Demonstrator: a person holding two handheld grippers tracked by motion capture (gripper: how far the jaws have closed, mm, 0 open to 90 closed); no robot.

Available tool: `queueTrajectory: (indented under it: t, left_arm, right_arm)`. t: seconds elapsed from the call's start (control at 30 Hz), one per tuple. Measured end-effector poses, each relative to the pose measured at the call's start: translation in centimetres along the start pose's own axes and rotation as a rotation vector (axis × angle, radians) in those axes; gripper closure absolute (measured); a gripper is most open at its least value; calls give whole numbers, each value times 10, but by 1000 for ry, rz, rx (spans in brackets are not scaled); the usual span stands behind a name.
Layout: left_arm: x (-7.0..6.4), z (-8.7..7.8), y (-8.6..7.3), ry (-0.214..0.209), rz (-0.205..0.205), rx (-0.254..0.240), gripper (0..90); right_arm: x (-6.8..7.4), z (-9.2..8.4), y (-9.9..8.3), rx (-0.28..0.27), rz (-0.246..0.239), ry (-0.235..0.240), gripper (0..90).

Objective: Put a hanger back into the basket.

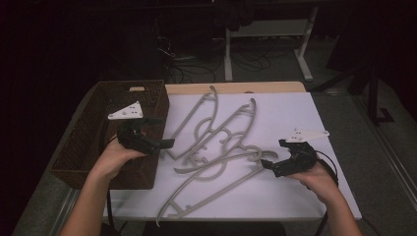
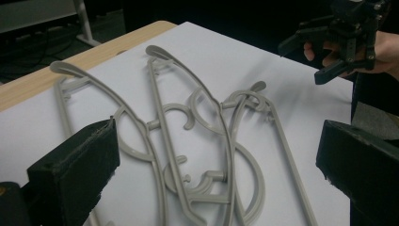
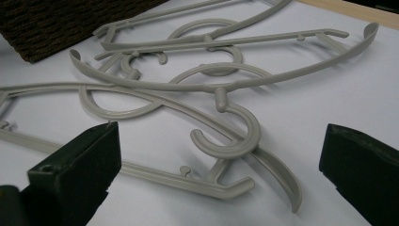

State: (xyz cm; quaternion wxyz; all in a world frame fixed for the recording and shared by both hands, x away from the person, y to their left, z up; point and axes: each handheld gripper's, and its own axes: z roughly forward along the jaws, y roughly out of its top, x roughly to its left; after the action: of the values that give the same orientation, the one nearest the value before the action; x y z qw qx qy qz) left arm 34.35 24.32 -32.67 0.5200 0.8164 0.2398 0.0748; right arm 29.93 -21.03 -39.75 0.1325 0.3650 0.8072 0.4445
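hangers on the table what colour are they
Plain light grey hangers, clearest in the right gripper view.

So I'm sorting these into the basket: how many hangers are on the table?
3, in one tangled pile, so another could hide underneath. One hanger lies nearest the basket, one in the middle, and one nearest the person, by the right gripper.

Three grey plastic clothes hangers (image 1: 216,142) lie tangled on the white table (image 1: 305,113), one dark brown woven wicker basket (image 1: 93,132) at the left
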Motion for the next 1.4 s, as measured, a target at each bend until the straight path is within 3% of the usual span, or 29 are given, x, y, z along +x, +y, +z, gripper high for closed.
queueTrajectory:
  t: [0.4,0.83,1.07,1.27,1.4]
  left_arm:
    - [-12,29,16,-16,26,21,0]
    - [-27,88,19,-70,56,83,0]
    - [-31,117,12,-79,47,107,0]
    - [-31,147,-4,-53,70,190,0]
    - [-31,155,-10,-44,72,218,32]
  right_arm:
    - [-3,3,-3,5,11,-9,0]
    - [-8,-1,-4,-21,26,-7,0]
    - [-8,2,-3,-12,17,-6,0]
    - [-8,3,-4,-2,8,-10,0]
    - [-7,2,-4,-7,11,-13,0]
